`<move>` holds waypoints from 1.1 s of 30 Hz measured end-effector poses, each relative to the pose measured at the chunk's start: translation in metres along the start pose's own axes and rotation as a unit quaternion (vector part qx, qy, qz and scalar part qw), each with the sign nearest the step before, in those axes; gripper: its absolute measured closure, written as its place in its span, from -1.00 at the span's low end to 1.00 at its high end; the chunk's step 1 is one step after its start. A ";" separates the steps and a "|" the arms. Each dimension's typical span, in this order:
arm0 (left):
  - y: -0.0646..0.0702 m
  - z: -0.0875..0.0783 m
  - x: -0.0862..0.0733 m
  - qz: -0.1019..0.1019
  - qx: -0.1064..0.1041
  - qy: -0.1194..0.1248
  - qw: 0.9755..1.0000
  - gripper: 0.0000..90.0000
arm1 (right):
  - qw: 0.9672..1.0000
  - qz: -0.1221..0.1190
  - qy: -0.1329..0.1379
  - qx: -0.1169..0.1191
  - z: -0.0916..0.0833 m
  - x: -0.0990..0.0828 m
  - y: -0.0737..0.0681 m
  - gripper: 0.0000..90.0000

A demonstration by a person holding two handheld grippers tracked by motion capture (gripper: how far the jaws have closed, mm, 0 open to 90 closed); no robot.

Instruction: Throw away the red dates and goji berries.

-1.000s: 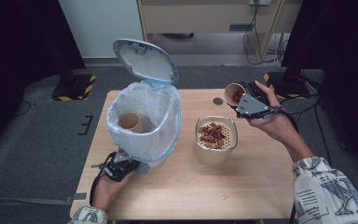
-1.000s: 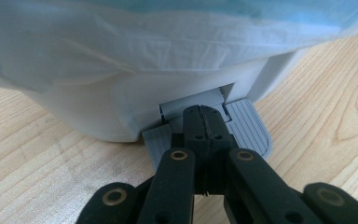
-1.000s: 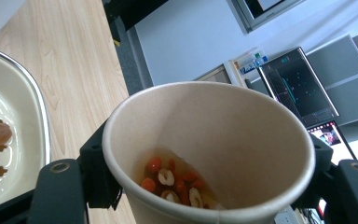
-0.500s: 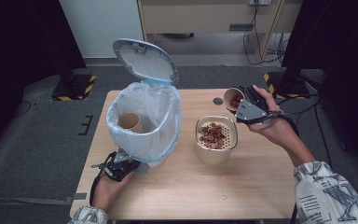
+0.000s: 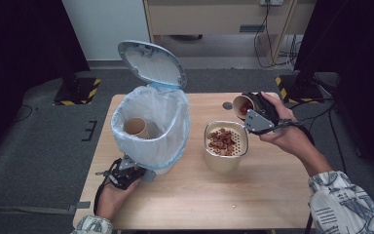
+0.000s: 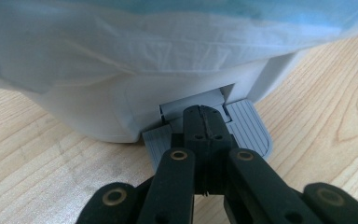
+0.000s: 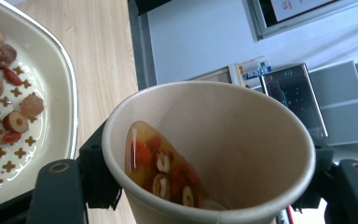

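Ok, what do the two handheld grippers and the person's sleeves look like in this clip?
Both grippers are black: the left gripper shows linked arms with brass-coloured pivot rings, and a black cable trails from it. The right gripper carries a grey three-cornered plate on top. The right sleeve is pale with a dark printed pattern.

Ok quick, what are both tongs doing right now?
Left tongs: closed, pressing the bin pedal.
Right tongs: closed on a tilted paper cup of fruit and liquid.

Left gripper closed, right gripper clamped.
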State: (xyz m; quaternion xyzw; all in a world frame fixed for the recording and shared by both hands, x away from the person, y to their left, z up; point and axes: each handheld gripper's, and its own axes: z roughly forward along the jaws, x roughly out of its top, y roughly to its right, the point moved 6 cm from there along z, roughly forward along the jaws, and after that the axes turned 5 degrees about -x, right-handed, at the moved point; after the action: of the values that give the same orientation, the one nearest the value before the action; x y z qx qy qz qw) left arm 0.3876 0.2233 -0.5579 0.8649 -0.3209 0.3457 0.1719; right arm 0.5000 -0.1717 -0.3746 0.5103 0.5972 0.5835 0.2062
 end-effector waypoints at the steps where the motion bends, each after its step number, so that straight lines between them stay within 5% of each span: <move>1: 0.000 0.000 0.000 0.000 0.000 0.000 1.000 1.00 | 1.000 -0.006 -0.001 0.001 0.000 0.001 -0.001 -0.37; 9: 0.000 0.000 0.000 0.000 0.000 0.000 1.000 1.00 | 0.999 -0.033 -0.005 0.005 0.001 0.004 -0.005 -0.37; 28: 0.000 0.000 0.000 0.000 0.000 0.000 1.000 1.00 | 0.999 -0.042 -0.010 0.005 -0.003 0.005 -0.003 -0.37; 33: 0.000 0.000 0.000 0.000 0.000 0.000 1.000 1.00 | 0.996 -0.085 -0.015 0.006 -0.004 0.011 -0.001 -0.37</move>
State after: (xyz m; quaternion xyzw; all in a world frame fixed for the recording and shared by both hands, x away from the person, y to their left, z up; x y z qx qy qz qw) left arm 0.3879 0.2230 -0.5579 0.8648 -0.3212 0.3459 0.1715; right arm 0.4921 -0.1642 -0.3713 0.4674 0.6390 0.5522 0.2612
